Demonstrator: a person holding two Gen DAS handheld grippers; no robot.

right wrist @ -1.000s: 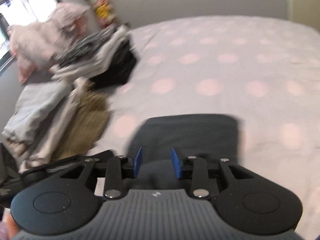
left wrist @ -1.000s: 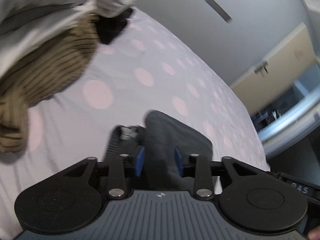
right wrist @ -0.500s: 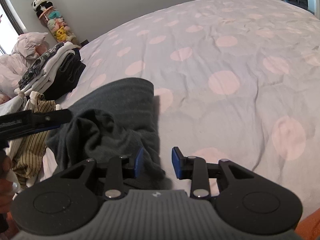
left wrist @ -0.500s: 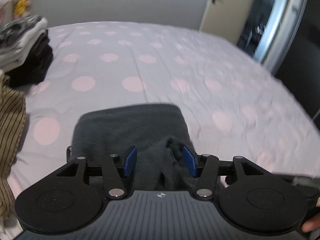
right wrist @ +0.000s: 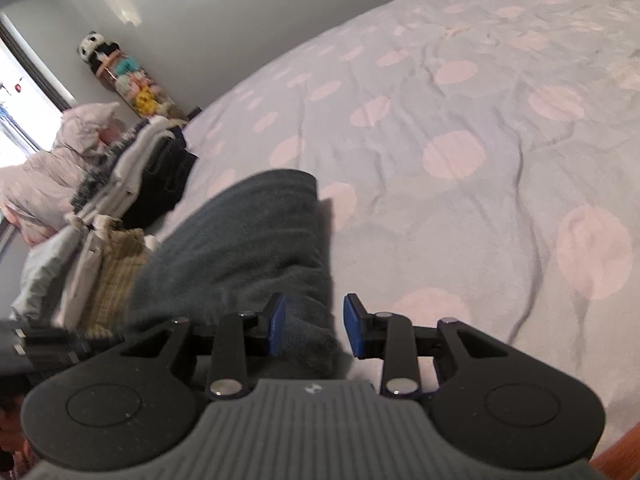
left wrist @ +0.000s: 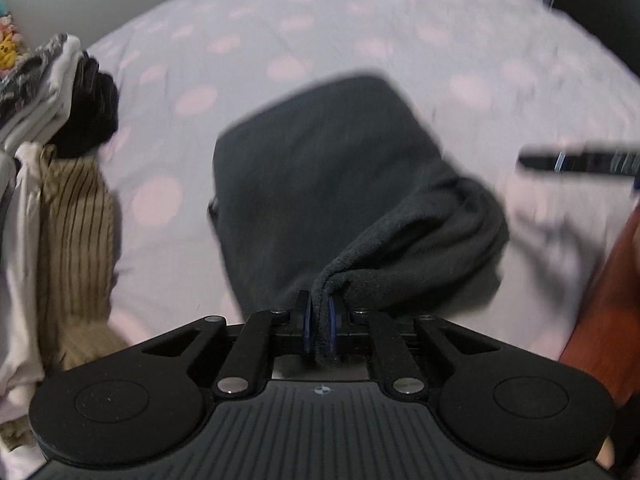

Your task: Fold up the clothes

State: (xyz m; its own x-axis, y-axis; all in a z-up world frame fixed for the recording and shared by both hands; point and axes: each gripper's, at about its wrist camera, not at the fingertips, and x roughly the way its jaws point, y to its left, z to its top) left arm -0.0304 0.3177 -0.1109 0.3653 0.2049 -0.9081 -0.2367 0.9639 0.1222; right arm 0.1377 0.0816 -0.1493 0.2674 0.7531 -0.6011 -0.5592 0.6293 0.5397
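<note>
The left gripper (left wrist: pixel 319 312) is pinching the dark grey fleece garment's (left wrist: pixel 320 168) edge; the right gripper (right wrist: pixel 313 324) is hanging open astride its other corner (right wrist: pixel 304 332); lifting evenly should keep the fold square.

Ahead and to the right of both grippers, the lilac bedspread with pink dots (right wrist: pixel 460 120) lies open. To the left, a stack of folded clothes (left wrist: pixel 60 92) and a tan striped garment (left wrist: pixel 76 240) block passage. A dark grey fleece garment (left wrist: pixel 320 168) lies directly ahead.
</note>
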